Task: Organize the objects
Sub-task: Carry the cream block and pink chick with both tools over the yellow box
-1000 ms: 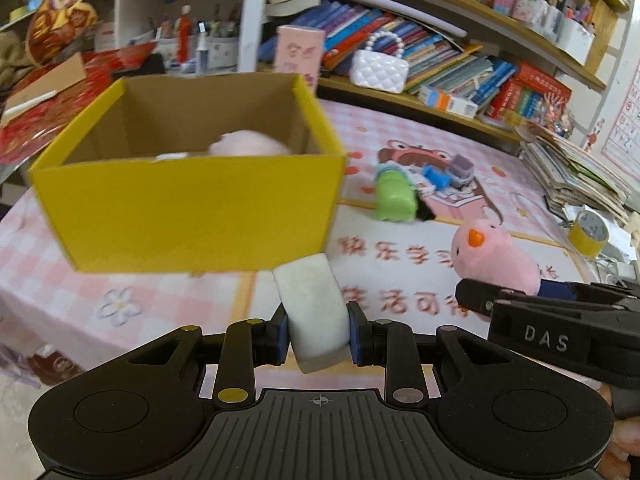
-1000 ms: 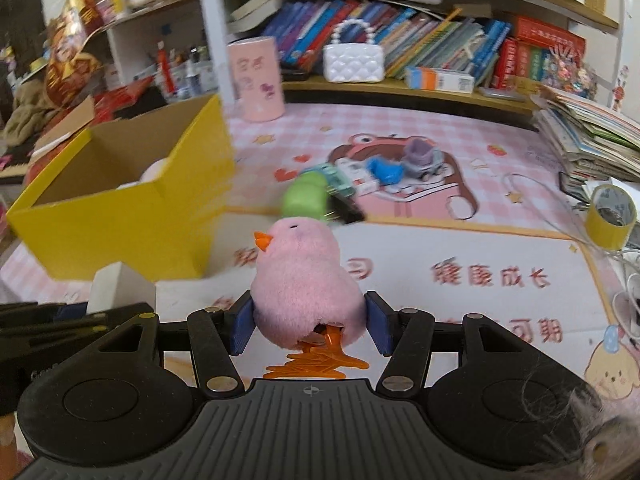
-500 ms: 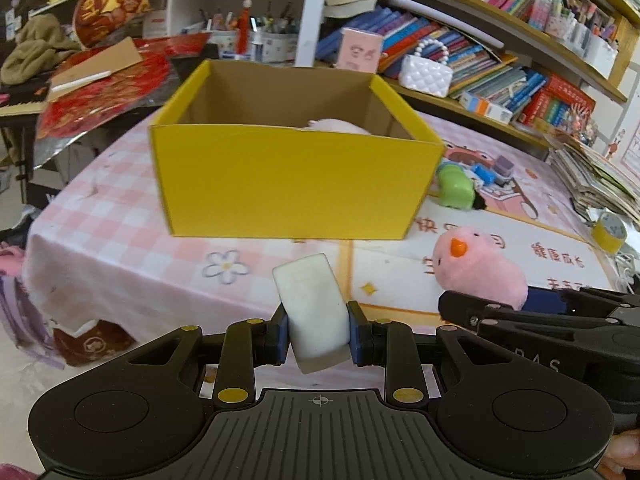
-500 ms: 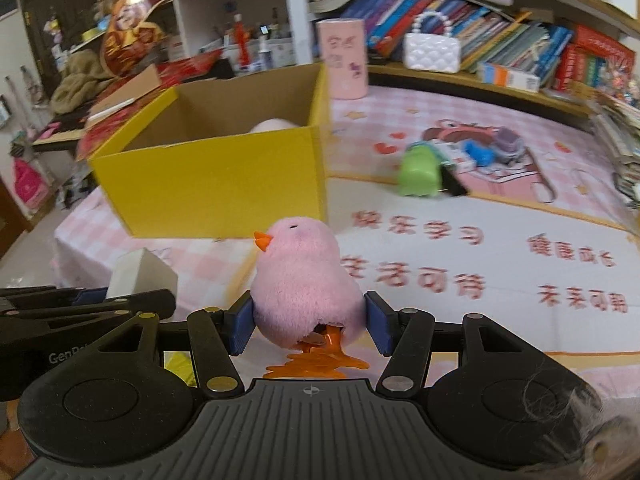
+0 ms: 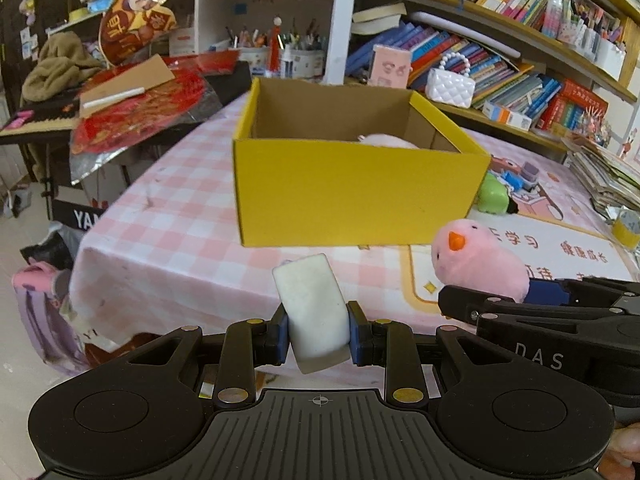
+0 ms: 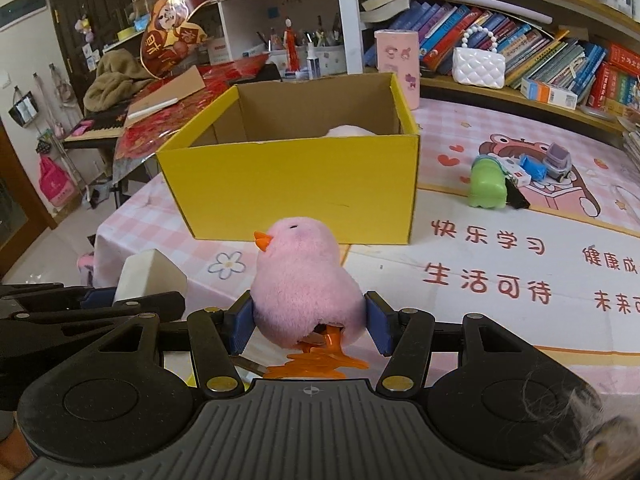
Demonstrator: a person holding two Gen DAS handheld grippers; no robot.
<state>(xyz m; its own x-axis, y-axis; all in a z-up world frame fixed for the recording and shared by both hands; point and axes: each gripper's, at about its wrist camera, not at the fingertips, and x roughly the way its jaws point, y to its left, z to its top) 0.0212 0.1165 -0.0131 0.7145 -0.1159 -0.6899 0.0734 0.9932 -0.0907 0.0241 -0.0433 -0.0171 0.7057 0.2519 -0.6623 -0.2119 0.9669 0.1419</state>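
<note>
- The left gripper (image 5: 318,330) clamps a smooth white rounded block (image 5: 314,312) between its blue pads; the block stands tilted, its top leaning left, in the air before the table's near edge.
- The right gripper (image 6: 310,322) is closed on a fuzzy pink plush chick (image 6: 306,284) with an orange beak and flat orange plastic feet; the pads press into its soft sides, and it is held upright with its beak to the left.
- Both held things hang side by side, just in front of an open yellow cardboard box (image 6: 296,188) with a plain brown inside, which stands near the near left corner of the table.
- Inside the box, toward its far right corner, a pale pink soft thing (image 6: 350,131) shows over the rim; what it is cannot be told.
- The table wears a glossy pink-and-white checked cloth (image 5: 168,216) with printed cartoons and red characters.
- To the right of the box lie a rounded green plastic toy (image 6: 488,186) and, behind it, a small cluster of blue and grey toy vehicles (image 6: 538,164).
- A roll of yellow tape (image 5: 626,228) sits toward the right edge.
- Behind the far edge, wooden shelves hold leaning books, a white quilted handbag (image 6: 478,66) with a bead handle, and a pink cylinder (image 6: 398,66).
</note>
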